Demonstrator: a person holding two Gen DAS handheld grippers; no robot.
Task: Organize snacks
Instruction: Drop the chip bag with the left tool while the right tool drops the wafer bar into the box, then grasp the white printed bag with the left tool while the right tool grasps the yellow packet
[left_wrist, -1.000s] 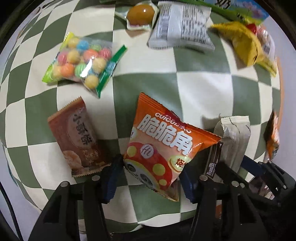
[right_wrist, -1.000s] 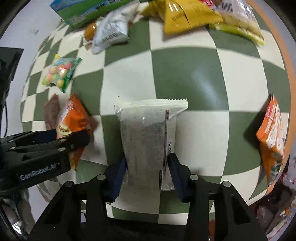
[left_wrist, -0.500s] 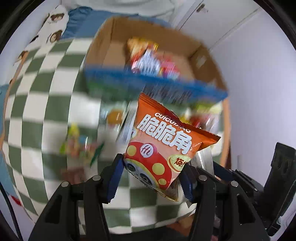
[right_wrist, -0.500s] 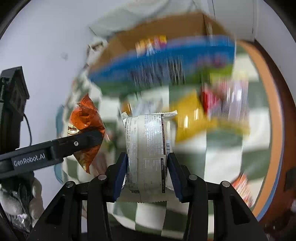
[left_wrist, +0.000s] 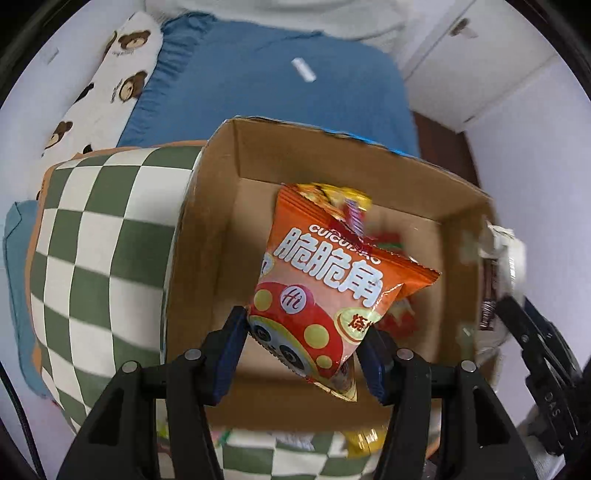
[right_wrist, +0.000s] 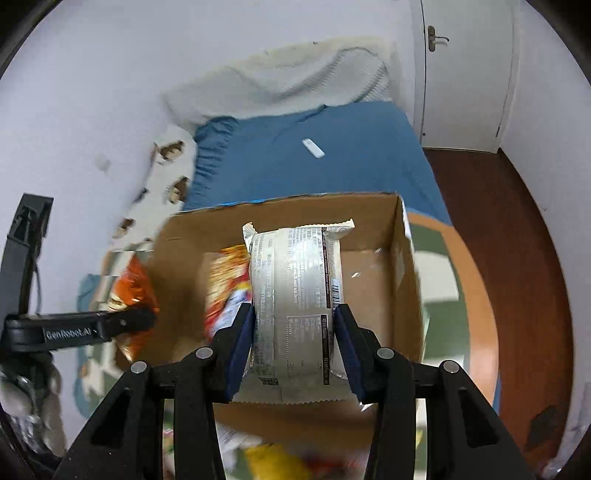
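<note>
left gripper clamps orange snack bag, long axis running far | right gripper clamps silver packet | both over open cardboard box, straight below; right hand probably nearer far wall | blurred packets inside

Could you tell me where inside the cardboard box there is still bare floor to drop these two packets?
In the box, bare cardboard floor runs along the left wall, beside the checkered cloth, and in the far right corner. The middle is crowded with snack bags. The left gripper holds the orange packet; the right gripper holds the silver packet.
</note>
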